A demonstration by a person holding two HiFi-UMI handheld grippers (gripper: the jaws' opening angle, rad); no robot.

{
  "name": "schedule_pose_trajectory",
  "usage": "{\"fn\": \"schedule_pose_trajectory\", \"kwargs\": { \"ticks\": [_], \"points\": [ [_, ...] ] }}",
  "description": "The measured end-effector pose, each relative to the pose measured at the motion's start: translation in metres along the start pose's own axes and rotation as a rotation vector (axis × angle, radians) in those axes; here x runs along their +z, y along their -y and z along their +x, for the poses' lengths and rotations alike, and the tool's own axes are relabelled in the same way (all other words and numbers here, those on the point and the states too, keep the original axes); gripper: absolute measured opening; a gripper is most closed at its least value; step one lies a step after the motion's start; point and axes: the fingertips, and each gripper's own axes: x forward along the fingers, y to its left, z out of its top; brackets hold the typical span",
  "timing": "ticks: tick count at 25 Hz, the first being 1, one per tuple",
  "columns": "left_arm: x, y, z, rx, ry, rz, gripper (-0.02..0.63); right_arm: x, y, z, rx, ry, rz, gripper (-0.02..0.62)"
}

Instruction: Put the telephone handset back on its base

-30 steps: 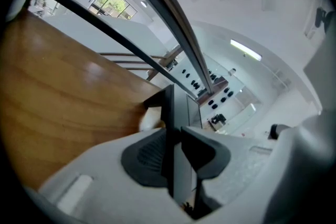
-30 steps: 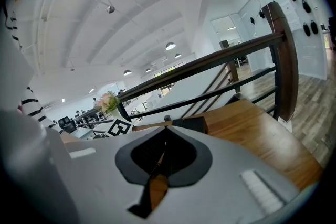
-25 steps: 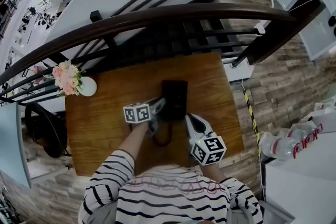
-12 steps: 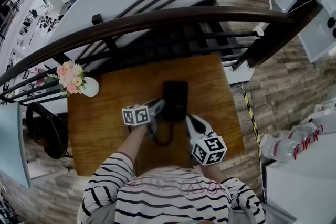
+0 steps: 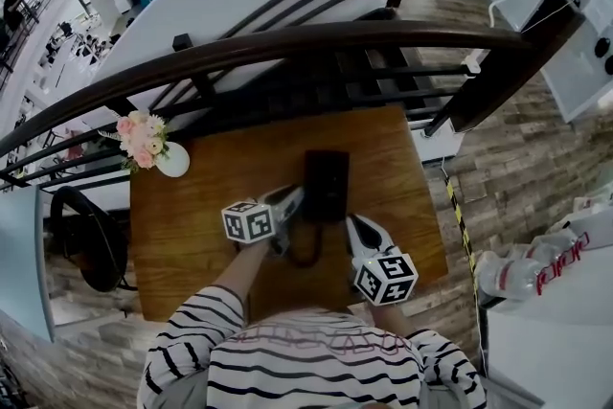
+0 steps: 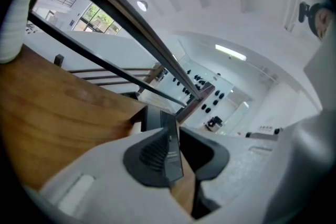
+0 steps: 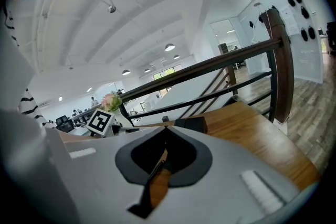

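A black telephone [image 5: 326, 185] lies in the middle of a wooden table [image 5: 192, 225], and its coiled cord [image 5: 305, 251] loops toward me. My left gripper [image 5: 295, 197] is at the phone's left edge. In the left gripper view its jaws [image 6: 178, 140] are closing, with the narrow black handset [image 6: 171, 150] between them. The handset lies against the ribbed left pad [image 6: 152, 155], and wood shows beside the other pad. My right gripper [image 5: 357, 225] hovers at the phone's near right corner. Its tips [image 7: 165, 131] meet, with only the cord [image 7: 156, 164] showing behind them.
A white vase of pink flowers [image 5: 153, 148] stands at the table's far left corner. A dark curved railing [image 5: 335, 38] runs just behind the table. A black chair [image 5: 86, 239] is to the left and plastic bags [image 5: 536, 263] to the right, on the plank floor.
The head view has drifted a little. Both grippers stay where they were at the telephone, the left one at its left edge.
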Motion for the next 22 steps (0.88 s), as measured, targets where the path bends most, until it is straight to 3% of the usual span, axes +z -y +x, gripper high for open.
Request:
{"fn": "schedule_pose_trajectory", "kwargs": {
  "ticks": [7, 16, 22],
  "points": [
    [0.018, 0.03, -0.032, -0.04, 0.061, 0.077, 0.002, 0.003, -0.012, -0.005, -0.026, 0.026, -0.01, 0.0],
    [0.032, 0.063, -0.087, -0.124, 0.113, 0.132, 0.002, -0.004, -0.048, -0.01, -0.058, 0.057, -0.015, 0.0],
    [0.033, 0.076, -0.125, -0.141, 0.098, 0.203, 0.0, -0.009, -0.077, -0.016, -0.077, 0.072, -0.02, 0.0]
  ]
}}
